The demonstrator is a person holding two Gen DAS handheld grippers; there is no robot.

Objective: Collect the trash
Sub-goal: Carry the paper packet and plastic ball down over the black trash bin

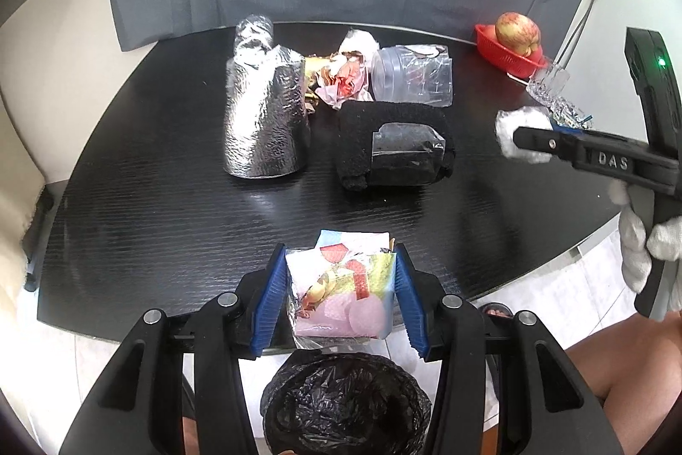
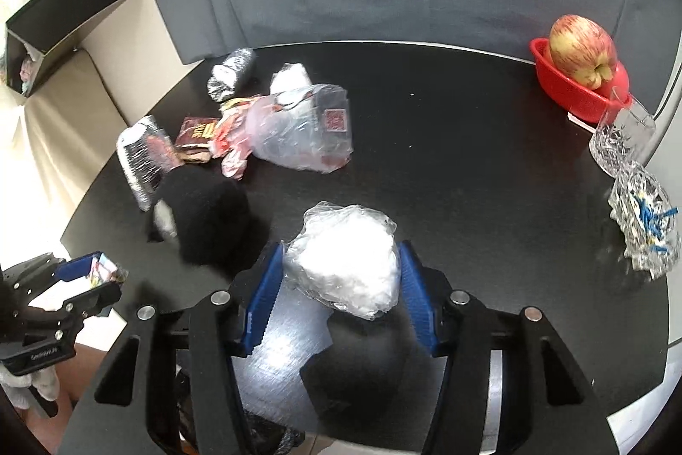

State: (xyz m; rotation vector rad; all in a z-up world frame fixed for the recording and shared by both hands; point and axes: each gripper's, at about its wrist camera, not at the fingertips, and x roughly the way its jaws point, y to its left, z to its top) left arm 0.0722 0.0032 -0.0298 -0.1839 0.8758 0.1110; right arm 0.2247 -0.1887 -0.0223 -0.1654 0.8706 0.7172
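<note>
Left tool (image 1: 339, 284) clenches a snack packet (image 1: 341, 288) above the black bin (image 1: 345, 404) at 6 o'clock; right tool (image 2: 341, 280) grips a white wad (image 2: 345, 263) (foil bag (image 1: 264, 118), wrappers (image 1: 347, 75) remain on the surface (image 1: 170, 207)).

Round black table (image 1: 170, 207): glossy, fine wood-like grain
Tall silver bag (image 1: 264, 114): crinkled, shiny foil
Black bin liner (image 1: 345, 404): wrinkled glossy plastic
White wad (image 2: 345, 267): clear crumpled film over it
Red basket (image 2: 584, 92): ribbed plastic
</note>
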